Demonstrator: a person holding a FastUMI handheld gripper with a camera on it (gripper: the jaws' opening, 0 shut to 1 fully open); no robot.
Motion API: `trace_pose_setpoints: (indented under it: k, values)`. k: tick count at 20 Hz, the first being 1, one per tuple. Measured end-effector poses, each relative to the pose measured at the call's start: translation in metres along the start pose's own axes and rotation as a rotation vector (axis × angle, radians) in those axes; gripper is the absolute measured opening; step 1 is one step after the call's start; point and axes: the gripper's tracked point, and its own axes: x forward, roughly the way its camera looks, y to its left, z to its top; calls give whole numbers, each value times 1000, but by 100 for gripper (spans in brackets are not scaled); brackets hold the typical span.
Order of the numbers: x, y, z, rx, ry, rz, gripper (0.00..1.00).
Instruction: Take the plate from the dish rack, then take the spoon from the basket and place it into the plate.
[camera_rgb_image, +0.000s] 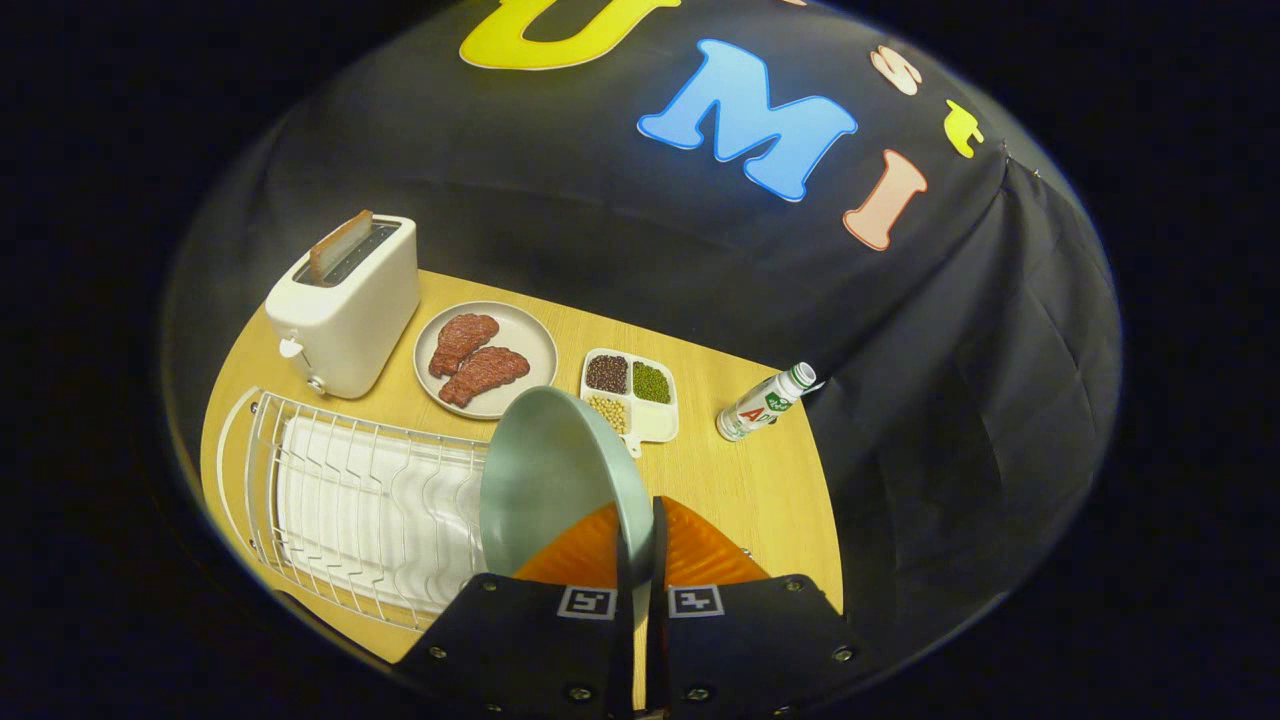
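Observation:
A pale green plate (545, 475) stands on edge, lifted clear of the white wire dish rack (350, 500), which lies below and to its left. My gripper (641, 545) is shut on the plate's rim, with one orange finger (580, 555) against its inner face and the other (700, 555) behind it. The rack's slots beneath hold nothing else that I can see.
On the wooden table (745, 480) beyond the fingers: a white toaster (345, 305) holding a slice, a grey plate of meat pieces (485, 358), a small divided tray of beans (632, 392), and a bottle lying on its side (768, 402) near the black cloth wall.

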Motion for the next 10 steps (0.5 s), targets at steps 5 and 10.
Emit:
trace_pose_setpoints:
  k: [5,10]
  values:
    - [-8,-24,-8,61,5,61,5]
    - [-23,-63,-26,130,14,132,5]
